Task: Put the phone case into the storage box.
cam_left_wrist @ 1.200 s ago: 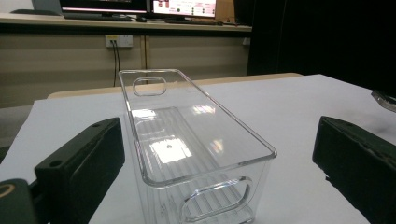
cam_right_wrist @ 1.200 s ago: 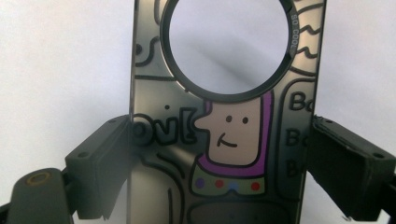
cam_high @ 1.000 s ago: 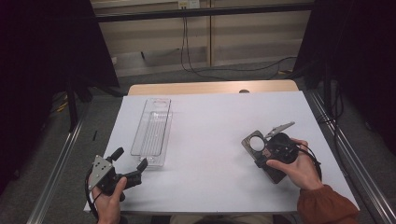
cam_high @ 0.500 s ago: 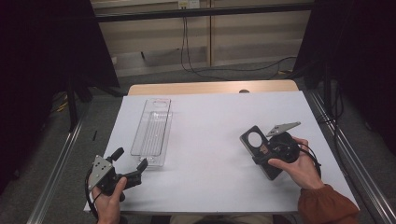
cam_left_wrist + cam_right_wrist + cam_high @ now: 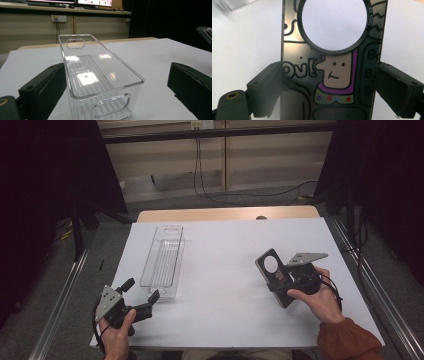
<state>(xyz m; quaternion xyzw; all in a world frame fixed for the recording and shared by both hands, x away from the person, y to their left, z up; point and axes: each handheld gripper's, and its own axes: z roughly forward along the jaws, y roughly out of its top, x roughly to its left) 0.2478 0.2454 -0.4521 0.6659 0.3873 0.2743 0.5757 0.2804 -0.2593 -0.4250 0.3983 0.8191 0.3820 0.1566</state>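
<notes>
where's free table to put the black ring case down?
Widest bare patch: white table between the clear bin and the right gripper holding the ring case. Also bare: the far strip beyond them, up to the wooden edge. Tight: near-left corner, left gripper at the bin's end.

A recording lab, with you at a staged test bench.

Your bench (image 5: 230, 265) is draped in plain white sheet and framed by metal rails (image 5: 60, 305), with black curtains (image 5: 45, 175) hung beyond both your tongs. Ahead of the tongs, cables (image 5: 200, 175) run down a beige wall from a socket (image 5: 58, 18), and monitors (image 5: 93, 2) sit on a shelf above it. Grey carpet (image 5: 105, 240) covers the floor.
</notes>
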